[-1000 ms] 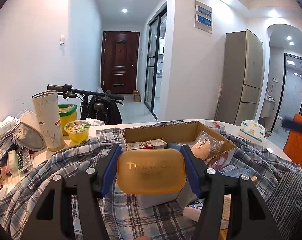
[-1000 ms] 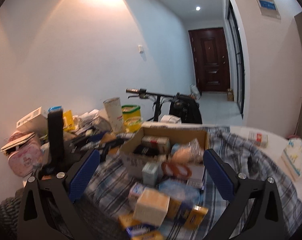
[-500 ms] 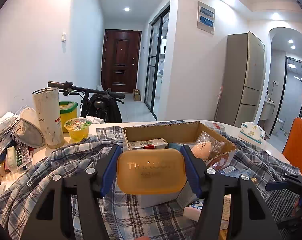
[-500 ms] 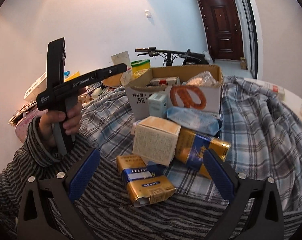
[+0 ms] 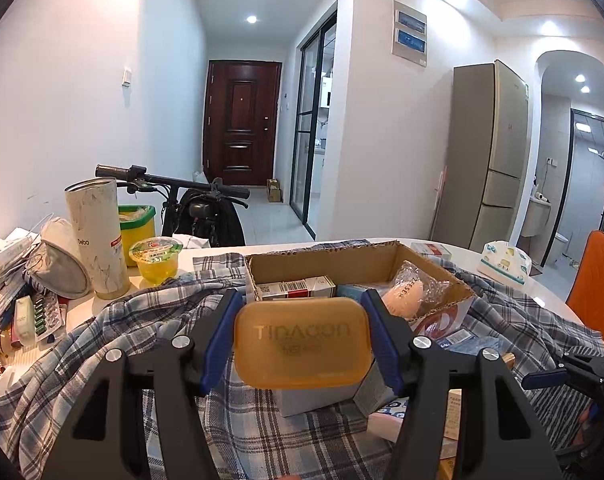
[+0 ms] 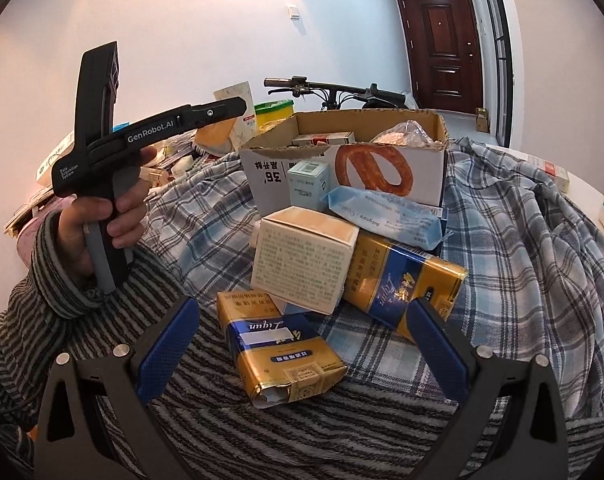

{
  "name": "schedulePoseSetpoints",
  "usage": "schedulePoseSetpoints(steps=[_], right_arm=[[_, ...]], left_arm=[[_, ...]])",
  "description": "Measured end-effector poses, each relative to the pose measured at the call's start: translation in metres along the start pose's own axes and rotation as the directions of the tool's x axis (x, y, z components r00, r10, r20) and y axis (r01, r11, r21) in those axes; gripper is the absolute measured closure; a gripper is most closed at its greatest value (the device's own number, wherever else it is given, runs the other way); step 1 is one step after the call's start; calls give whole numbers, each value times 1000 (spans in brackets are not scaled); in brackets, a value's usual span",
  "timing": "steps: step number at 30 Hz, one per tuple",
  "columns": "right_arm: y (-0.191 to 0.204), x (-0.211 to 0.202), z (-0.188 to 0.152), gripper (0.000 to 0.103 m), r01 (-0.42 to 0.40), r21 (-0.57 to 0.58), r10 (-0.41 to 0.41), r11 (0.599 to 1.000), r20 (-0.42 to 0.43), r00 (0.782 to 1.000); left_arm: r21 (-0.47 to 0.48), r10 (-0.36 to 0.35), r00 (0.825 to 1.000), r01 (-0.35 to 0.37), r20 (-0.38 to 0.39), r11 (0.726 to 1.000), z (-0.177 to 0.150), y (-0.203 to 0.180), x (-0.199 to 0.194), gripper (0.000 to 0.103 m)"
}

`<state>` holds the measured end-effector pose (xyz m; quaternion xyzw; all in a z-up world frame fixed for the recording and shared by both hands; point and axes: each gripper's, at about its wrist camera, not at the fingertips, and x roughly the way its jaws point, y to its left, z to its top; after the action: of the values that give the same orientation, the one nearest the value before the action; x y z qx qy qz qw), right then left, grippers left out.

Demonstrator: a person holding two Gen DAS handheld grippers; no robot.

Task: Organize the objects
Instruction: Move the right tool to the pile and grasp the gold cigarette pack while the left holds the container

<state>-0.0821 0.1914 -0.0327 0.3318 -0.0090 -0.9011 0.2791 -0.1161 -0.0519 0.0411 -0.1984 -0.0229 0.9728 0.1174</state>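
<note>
While our left gripper (image 5: 302, 340) pinches the amber case (image 5: 302, 342), a few items sit in the box (image 6: 382, 120). Our right gripper (image 6: 302, 344), spread and empty, hangs over the gold pack (image 6: 281, 356); we judge most of the near pile unsorted.

The amber soap bar (image 5: 302, 342) at the lower centre of the left wrist view hides the near wall of the cardboard box (image 5: 326, 266) and most of a pale carton behind it. At the right edge, an orange chair (image 5: 598, 280) is cut off. In the right wrist view, the print on the white carton (image 6: 302, 260) at centre is too small to read.
</note>
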Motion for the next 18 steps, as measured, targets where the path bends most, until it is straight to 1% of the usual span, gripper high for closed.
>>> schedulePoseSetpoints(steps=[5, 10, 18], right_arm=[[-4, -4, 0, 0, 1, 22, -1, 1000, 18, 1000], [-5, -3, 0, 0, 2, 29, -3, 1000, 10, 1000], [-4, 2, 0, 0, 6, 28, -6, 1000, -7, 1000]], left_arm=[[-7, 4, 1000, -4, 4, 1000, 0, 1, 0, 40], [-26, 6, 1000, -6, 1, 1000, 0, 6, 1, 40], [4, 4, 1000, -4, 1, 1000, -1, 0, 0, 40]])
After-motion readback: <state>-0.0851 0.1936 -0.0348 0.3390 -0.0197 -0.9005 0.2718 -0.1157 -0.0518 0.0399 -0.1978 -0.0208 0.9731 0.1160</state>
